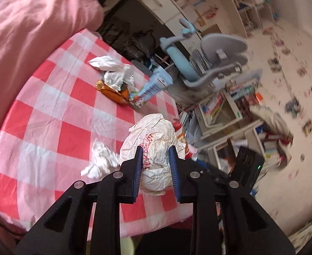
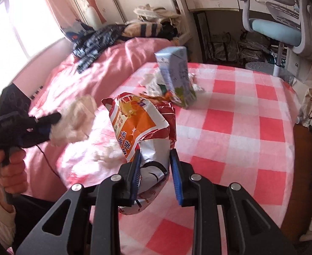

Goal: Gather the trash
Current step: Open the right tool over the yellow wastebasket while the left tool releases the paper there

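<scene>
Pink and white checks cover the bed (image 2: 241, 114) we are clearing, with a desk chair (image 2: 281, 27) and crowded shelves (image 1: 224, 110) beyond its edge. Our left gripper (image 1: 156, 159) pinches a crumpled ball of white paper (image 1: 153, 140) between its blue pads, and our right gripper (image 2: 153, 163) pinches an orange and red snack bag (image 2: 143, 127) by its silvery, torn lower end; both pieces seem to hang clear of the sheet, which we judge suits carrying them off to a bin we cannot see. The paper ball is creased all over with a red printed patch showing, and the bag is crinkled and sags open. More trash remains on the bed: a small white tissue (image 1: 100, 159) just beside the paper ball, and further off a heap of tissues (image 1: 113, 72) on an orange wrapper (image 1: 113, 91), touching a tilted blue carton (image 2: 175, 76).
</scene>
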Available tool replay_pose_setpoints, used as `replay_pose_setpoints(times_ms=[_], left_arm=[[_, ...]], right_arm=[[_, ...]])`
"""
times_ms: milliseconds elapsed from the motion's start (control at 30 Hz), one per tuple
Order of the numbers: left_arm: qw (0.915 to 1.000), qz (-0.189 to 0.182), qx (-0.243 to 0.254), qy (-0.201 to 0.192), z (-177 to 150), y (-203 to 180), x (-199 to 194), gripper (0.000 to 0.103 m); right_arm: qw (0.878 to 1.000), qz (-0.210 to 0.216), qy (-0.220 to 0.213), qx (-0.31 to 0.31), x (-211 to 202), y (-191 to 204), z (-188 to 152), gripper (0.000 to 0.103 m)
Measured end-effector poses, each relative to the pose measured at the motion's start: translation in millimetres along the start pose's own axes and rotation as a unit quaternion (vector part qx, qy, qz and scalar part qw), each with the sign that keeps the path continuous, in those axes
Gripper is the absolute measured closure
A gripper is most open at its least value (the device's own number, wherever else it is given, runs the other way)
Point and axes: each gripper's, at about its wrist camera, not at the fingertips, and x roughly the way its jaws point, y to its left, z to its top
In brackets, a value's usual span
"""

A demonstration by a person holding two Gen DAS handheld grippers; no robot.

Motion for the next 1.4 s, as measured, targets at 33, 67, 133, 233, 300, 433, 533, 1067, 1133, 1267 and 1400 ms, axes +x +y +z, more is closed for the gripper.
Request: replay_pose_setpoints(times_ms=[33, 67, 133, 233, 300, 433, 533, 1067, 1133, 1267, 1400], left_arm=[[0.9999, 0.003, 0.012, 0.001, -8.9, -4.7, -4.4, 0.08], [0.9997, 0.008, 0.023, 0.007, -22.9, -9.0, -9.4, 0.08], [0.999, 0.021, 0.034, 0.022, -47.6, -12.3, -15.6, 0.079], [0.9968, 0.044, 0.046, 0.048, -82.9, -12.7, -21.3, 0.079], [0.9941, 0.062, 0.06, 0.065, -107.8, -14.9, -25.6, 0.079], [0.9834, 0.112, 0.091, 0.11, -151.9, -17.1, -21.5, 0.079], [0.9705, 0.153, 0.119, 0.143, -175.6, -20.0, -10.5, 0.079], [0.9464, 0.265, 0.171, 0.07, -187.4, -24.6, -21.2, 0.035], [0.9473, 0.268, 0.173, 0.029, -180.7, -30.3, -31.8, 0.028], [0.937, 0.292, 0.187, -0.045, -173.9, -42.2, -49.7, 0.018], [0.9275, 0.308, 0.197, -0.079, -168.0, -52.5, -55.4, 0.017]], right_arm=[[1.0, 0.005, -0.003, -0.002, -5.2, 7.9, -8.7, 0.074], [1.0, 0.004, -0.001, -0.009, -9.7, 18.2, -19.7, 0.074], [0.999, -0.001, 0.01, -0.032, -16.8, 40.3, -44.1, 0.074], [0.998, -0.012, 0.032, -0.058, -25.6, 63.9, -80.3, 0.074], [0.996, -0.014, 0.056, -0.062, -27.4, 73.0, -107.7, 0.074], [0.99, -0.033, 0.126, -0.059, -16.1, 78.7, -159.4, 0.074], [0.979, -0.028, 0.188, -0.068, -0.4, 84.7, -184.6, 0.073], [0.987, -0.073, 0.132, -0.06, -5.5, 69.4, -182.8, 0.041], [0.989, -0.073, 0.108, -0.074, -10.7, 75.5, -180.8, 0.039], [0.991, -0.083, 0.053, -0.092, -22.7, 83.4, -170.7, 0.029], [0.991, -0.099, 0.012, -0.089, -29.7, 86.8, -160.4, 0.025]])
